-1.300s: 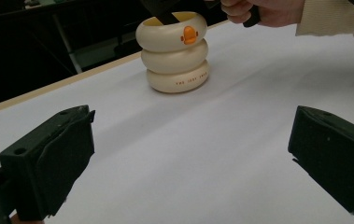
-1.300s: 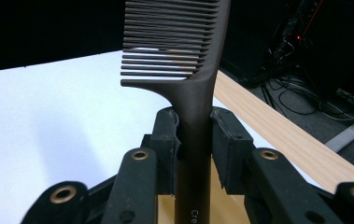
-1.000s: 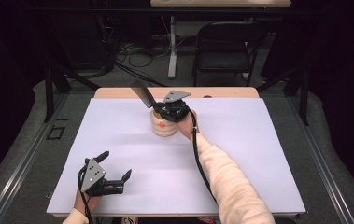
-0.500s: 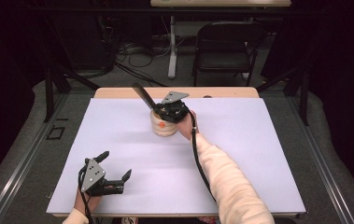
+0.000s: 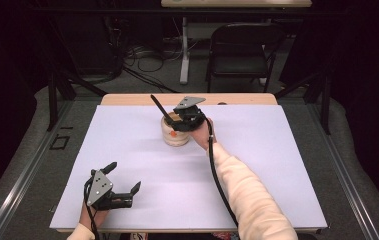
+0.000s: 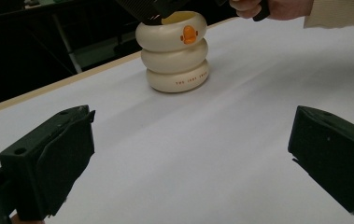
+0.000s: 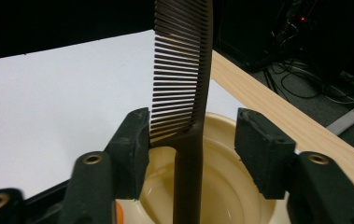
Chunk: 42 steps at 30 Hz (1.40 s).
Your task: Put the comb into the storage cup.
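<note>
Cream plastic, three stacked rings with a small orange duck-like badge on the top ring: that is the holder, and a line of small orange lettering runs round its bottom ring, too small to read. A dark brown comb stands in its mouth, handle down, teeth up and leaning a little. The right gripper sits over the holder's rim with the comb between its jaws; the jaws have just been opening, and a gap shows between the comb's spine and one pad, while the teeth lie close against the other. The left gripper rests low on the white desk, jaws wide apart with nothing between them, the holder well ahead of them.
</note>
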Motion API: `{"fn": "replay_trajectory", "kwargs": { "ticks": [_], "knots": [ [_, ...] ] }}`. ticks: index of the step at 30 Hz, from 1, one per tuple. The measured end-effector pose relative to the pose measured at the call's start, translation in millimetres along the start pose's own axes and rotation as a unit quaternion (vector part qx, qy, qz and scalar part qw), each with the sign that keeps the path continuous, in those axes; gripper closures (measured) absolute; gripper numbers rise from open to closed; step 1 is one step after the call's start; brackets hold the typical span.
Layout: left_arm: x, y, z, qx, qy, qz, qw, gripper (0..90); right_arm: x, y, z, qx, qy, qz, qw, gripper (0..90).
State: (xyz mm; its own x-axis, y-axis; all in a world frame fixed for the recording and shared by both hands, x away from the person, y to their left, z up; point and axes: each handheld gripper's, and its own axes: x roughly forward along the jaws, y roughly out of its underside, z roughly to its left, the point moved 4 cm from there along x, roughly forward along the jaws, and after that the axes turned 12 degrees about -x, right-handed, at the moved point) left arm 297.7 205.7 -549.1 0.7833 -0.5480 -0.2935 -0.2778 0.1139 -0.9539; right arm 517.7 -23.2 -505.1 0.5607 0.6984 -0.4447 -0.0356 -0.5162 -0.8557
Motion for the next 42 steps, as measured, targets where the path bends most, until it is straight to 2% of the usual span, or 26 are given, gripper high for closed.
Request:
{"fn": "replay_trajectory", "kwargs": {
  "ticks": [10, 17, 31, 42],
  "knots": [
    [0.5, 0.2, 0.0, 0.001, 0.0, 0.002, 1.0, 0.2, -14.2, -3.0, -0.5, 0.008, -0.033, 0.008, 0.9994, 30.8],
    [0.3, 0.3, 0.2, 0.001, 0.0, 0.002, 1.0, 0.2, -23.0, -3.3, -1.4, 0.01, -0.04, 0.017, 0.999, 22.7],
    [0.4, 0.4, 0.3, 0.0, -0.001, 0.002, 1.0, 0.2, -47.0, -3.4, 1.4, 0.008, -0.064, 0.058, 0.9963, 4.3],
    [0.6, 0.4, 0.1, 0.0, -0.001, 0.003, 1.0, 0.2, -60.0, 0.5, 8.8, -0.002, -0.077, 0.075, 0.9943, 0.3]
  ]
}}
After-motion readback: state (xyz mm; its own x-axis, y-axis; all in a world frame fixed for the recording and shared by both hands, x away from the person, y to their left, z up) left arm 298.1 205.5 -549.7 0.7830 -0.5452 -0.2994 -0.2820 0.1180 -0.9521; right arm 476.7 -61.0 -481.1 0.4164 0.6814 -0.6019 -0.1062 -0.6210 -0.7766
